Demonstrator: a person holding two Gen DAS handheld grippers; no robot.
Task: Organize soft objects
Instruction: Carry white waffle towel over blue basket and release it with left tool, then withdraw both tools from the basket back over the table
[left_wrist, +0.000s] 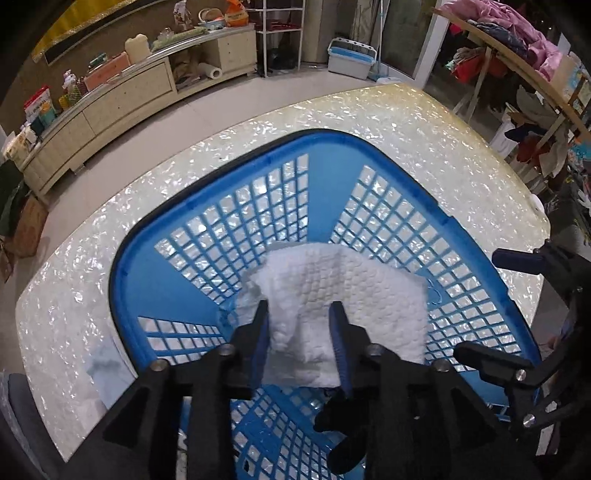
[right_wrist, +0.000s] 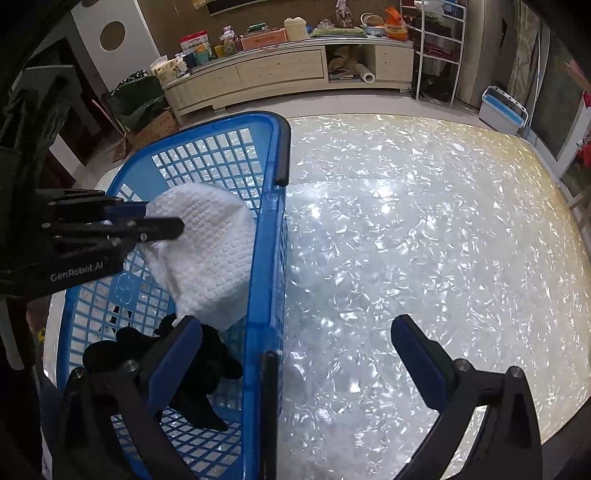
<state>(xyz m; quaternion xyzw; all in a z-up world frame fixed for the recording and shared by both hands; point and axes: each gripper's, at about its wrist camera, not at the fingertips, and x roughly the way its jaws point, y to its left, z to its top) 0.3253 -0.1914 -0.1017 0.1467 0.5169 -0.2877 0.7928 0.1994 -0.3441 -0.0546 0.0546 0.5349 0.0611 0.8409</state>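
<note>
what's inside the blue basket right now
A white cloth lying between the left gripper's parted fingers, and a black soft item beside it. Anything beneath them is covered.

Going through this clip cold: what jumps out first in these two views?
The blue basket on the shimmering pearl-white table dominates both views. Inside it, a white cloth sits between the open fingers of the left tool, with a black soft item lying on the basket floor beside it. The right tool is open, straddling the basket's wall.

Black cloth (right_wrist: 192, 373) partly behind right claw (right_wrist: 295, 343)
</note>
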